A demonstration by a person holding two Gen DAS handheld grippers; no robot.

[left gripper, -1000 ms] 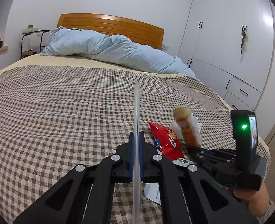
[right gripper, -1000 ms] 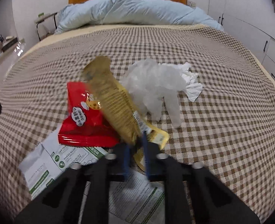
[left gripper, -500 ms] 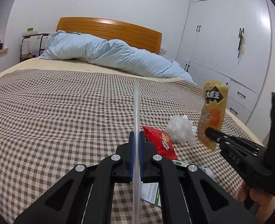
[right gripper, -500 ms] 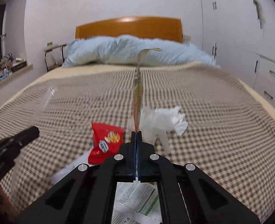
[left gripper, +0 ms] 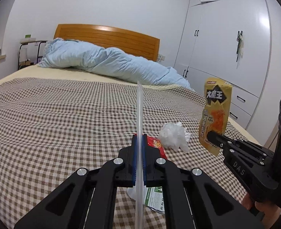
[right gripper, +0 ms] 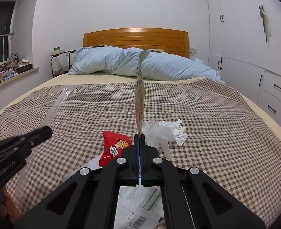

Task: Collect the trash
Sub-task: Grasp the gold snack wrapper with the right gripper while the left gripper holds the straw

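Note:
My left gripper (left gripper: 139, 139) is shut on a clear plastic bag (left gripper: 139, 114), which stands edge-on as a thin translucent strip. From the right wrist view that bag (right gripper: 58, 105) rises from the left gripper (right gripper: 46, 131) at the left. My right gripper (right gripper: 139, 137) is shut on a yellow snack wrapper (right gripper: 139, 103), held upright above the bed. Its printed face (left gripper: 215, 114) shows in the left wrist view. On the checked blanket (right gripper: 216, 124) lie a red snack packet (right gripper: 114, 147), crumpled white plastic (right gripper: 163, 131) and a printed white wrapper (right gripper: 138, 206).
A rolled pale-blue duvet (right gripper: 140, 64) lies across the head of the bed before a wooden headboard (right gripper: 135, 38). White wardrobes with drawers (right gripper: 274, 87) line the right side. A bedside stand (right gripper: 59, 61) and a cluttered sill (right gripper: 10, 66) are at the left.
My right gripper has lifted the yellow wrapper off the bed and turned it upright, edge-on to its camera. Both views have risen a little; the left gripper keeps the clear bag.

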